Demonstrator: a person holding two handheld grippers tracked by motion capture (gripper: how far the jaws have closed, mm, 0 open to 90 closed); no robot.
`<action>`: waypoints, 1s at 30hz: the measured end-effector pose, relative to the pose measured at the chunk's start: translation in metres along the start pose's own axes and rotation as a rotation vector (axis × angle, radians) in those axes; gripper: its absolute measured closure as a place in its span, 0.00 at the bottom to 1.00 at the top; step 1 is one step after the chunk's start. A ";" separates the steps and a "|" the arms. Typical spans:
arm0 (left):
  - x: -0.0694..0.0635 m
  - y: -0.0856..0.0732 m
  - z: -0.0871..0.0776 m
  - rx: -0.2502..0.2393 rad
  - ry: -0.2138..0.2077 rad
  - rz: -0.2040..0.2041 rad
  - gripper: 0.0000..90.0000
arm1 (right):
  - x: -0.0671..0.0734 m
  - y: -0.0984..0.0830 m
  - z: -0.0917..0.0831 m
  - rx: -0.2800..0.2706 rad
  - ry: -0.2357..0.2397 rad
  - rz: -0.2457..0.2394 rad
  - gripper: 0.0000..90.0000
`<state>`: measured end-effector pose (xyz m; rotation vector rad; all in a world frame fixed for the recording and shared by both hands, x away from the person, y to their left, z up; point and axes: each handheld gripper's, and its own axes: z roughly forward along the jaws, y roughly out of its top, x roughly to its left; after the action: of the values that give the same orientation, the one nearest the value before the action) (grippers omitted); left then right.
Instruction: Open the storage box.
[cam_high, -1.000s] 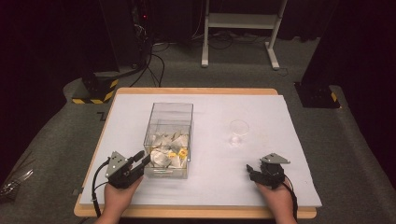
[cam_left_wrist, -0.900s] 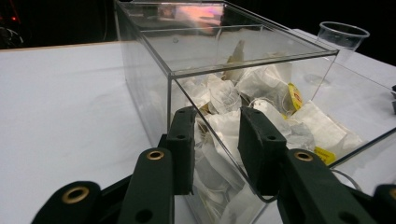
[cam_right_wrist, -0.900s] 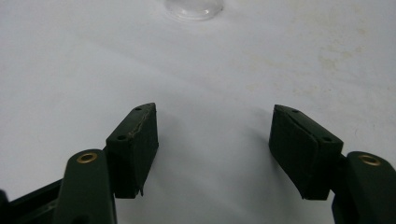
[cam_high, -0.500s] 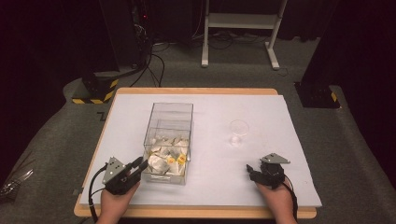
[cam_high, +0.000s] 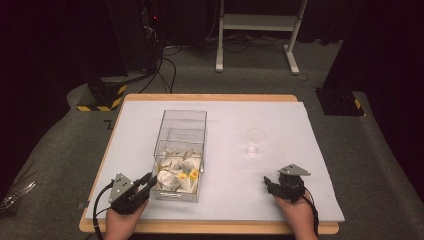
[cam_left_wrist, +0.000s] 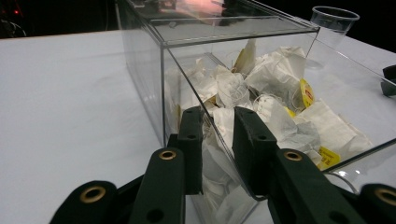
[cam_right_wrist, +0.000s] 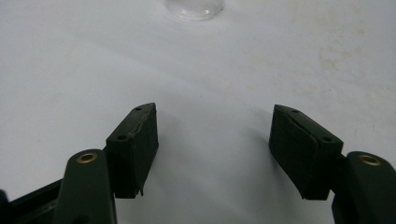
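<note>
The left gripper (cam_left_wrist: 217, 140), jaws just closing astride the near wall of the clear box (cam_high: 181, 150) of tea bags (cam_left_wrist: 275, 93), grips that corner, the box's long axis running away from it, while the right gripper (cam_high: 272, 186), unclenched, rests well apart.

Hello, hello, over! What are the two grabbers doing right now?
Left gripper just closed, pinching near wall of clear plastic box of white tea bags. Right gripper open, empty, on white table. Clear plastic cup stands apart.

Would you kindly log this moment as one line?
left gripper: jaws just closing astride clear box near wall | right gripper: open, on table | tea bags: in box | cup: upright
</note>
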<state>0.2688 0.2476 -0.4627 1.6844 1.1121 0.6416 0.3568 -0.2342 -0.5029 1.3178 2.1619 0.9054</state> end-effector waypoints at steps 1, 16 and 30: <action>0.000 0.000 -0.001 0.000 -0.005 -0.007 0.81 | 0.000 0.000 0.000 0.000 0.001 0.001 0.36; -0.003 -0.002 -0.006 -0.001 0.001 -0.013 0.81 | 0.000 0.000 0.000 0.000 0.001 0.001 0.36; 0.005 0.003 -0.013 -0.077 -0.017 -0.011 0.64 | -0.001 0.000 0.000 0.002 0.005 0.004 0.36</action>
<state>0.2619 0.2571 -0.4551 1.6140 1.0713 0.6537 0.3572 -0.2345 -0.5027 1.3224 2.1650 0.9095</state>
